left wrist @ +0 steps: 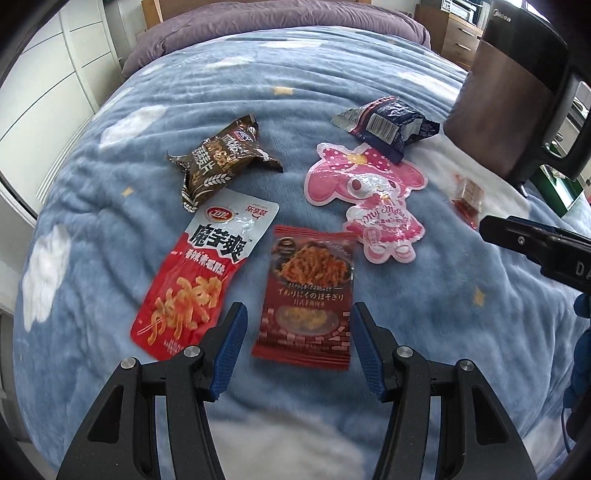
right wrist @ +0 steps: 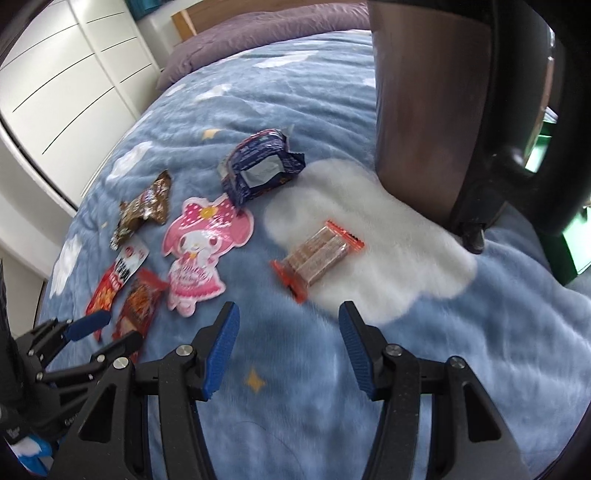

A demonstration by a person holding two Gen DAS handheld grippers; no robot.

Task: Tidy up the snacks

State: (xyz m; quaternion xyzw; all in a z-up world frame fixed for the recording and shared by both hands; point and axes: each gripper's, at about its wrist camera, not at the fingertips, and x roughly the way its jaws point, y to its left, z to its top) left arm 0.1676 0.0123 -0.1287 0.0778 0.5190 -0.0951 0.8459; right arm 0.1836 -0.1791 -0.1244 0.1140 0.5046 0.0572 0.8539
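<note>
Several snack packs lie on a blue cloud-print blanket [left wrist: 92,206]. My left gripper [left wrist: 297,314] is open, its jaws on either side of the near end of a dark red noodle pack [left wrist: 308,291]. A red-and-white pack [left wrist: 199,273], a brown pack [left wrist: 218,162], a pink character pack [left wrist: 373,199] and a dark blue pack [left wrist: 391,123] lie around it. My right gripper [right wrist: 286,312] is open and empty, just short of a clear orange-ended bar pack [right wrist: 317,256]. The left gripper also shows in the right wrist view [right wrist: 107,328].
A tall brown and black appliance [right wrist: 436,110] stands on the blanket at the right, also seen in the left wrist view [left wrist: 517,92]. White drawers [right wrist: 55,74] stand at the left. A purple duvet [left wrist: 277,26] lies at the far end.
</note>
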